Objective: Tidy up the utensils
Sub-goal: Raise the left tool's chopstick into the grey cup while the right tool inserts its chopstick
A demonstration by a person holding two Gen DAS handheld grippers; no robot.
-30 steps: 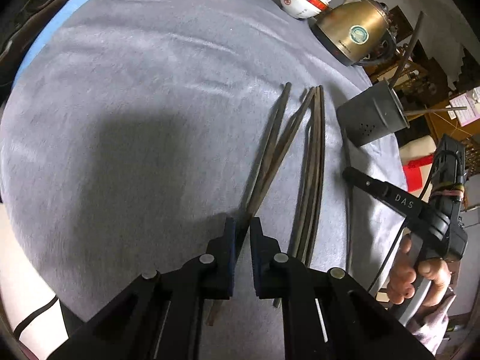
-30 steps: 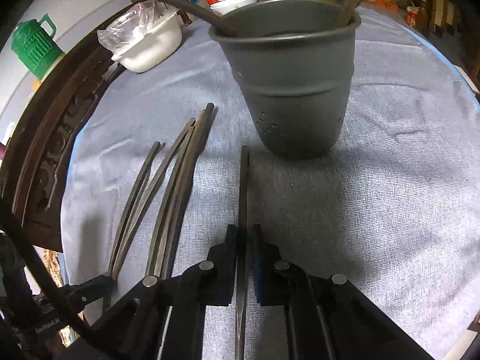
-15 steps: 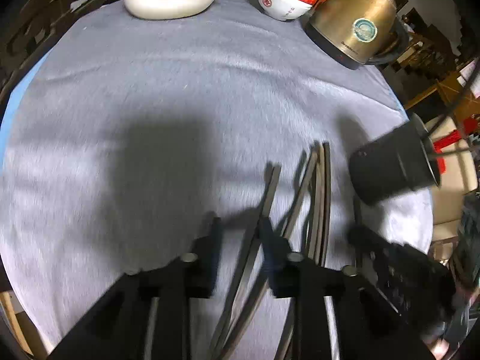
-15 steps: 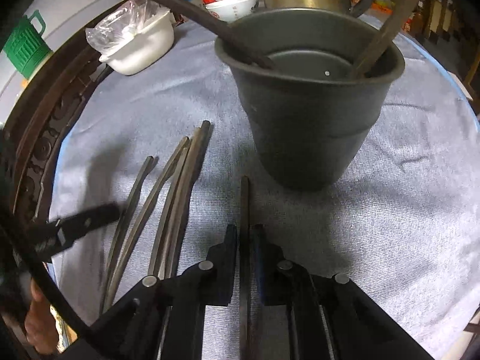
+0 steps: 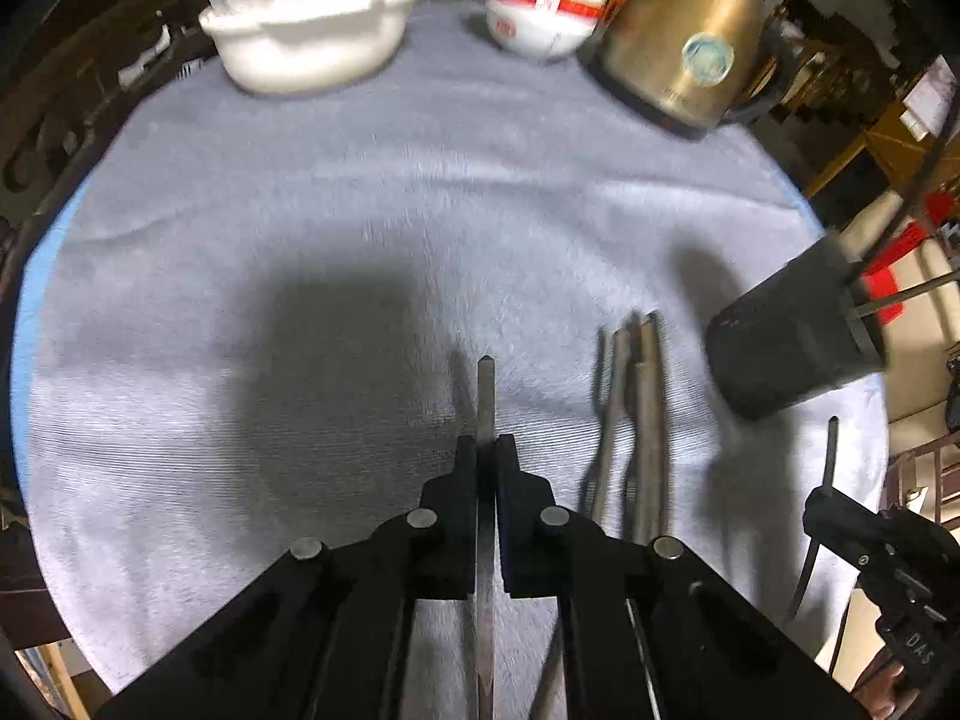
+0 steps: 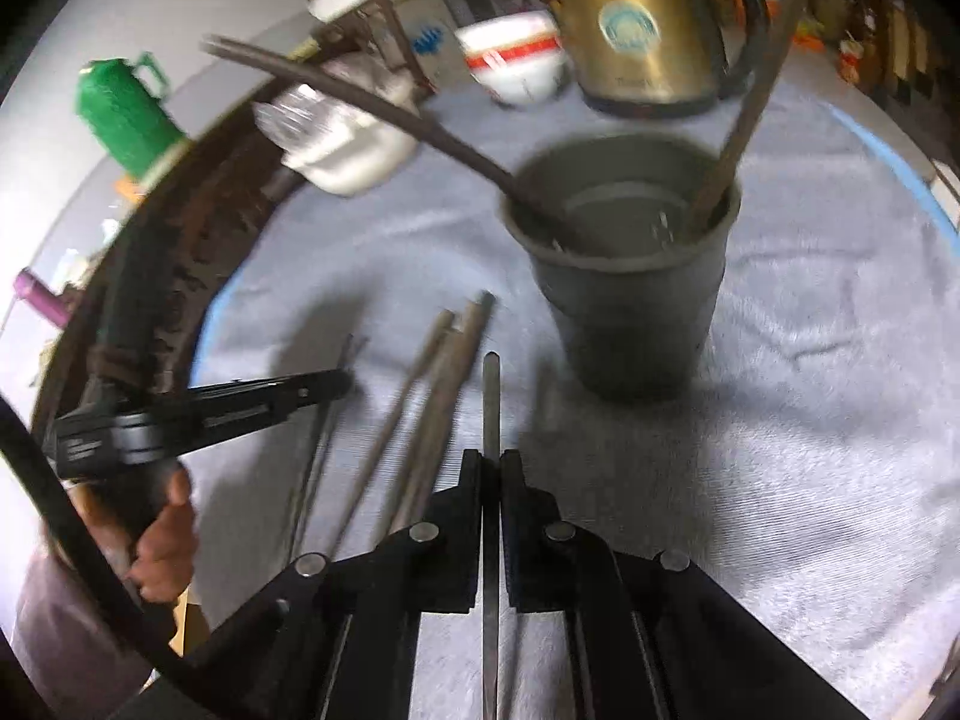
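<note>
My left gripper (image 5: 486, 447) is shut on a dark chopstick (image 5: 485, 396) and holds it above the grey cloth. Several more dark chopsticks (image 5: 636, 408) lie on the cloth to its right. My right gripper (image 6: 491, 462) is shut on another chopstick (image 6: 491, 402), lifted, its tip near the grey utensil cup (image 6: 630, 300). The cup stands upright with two utensils in it and also shows in the left wrist view (image 5: 792, 336). The loose chopsticks (image 6: 432, 396) lie left of my right gripper. The left gripper also shows in the right wrist view (image 6: 342, 384).
A gold kettle (image 5: 684, 48), a red-and-white bowl (image 5: 540, 12) and a white dish with a plastic bag (image 5: 312, 30) stand at the far edge of the round table (image 5: 240, 192). A green jug (image 6: 126, 114) is off the table at left.
My left gripper has closed on one chopstick and lifted it away from the pile. My right gripper has risen with its chopstick and backed off from the cup.
</note>
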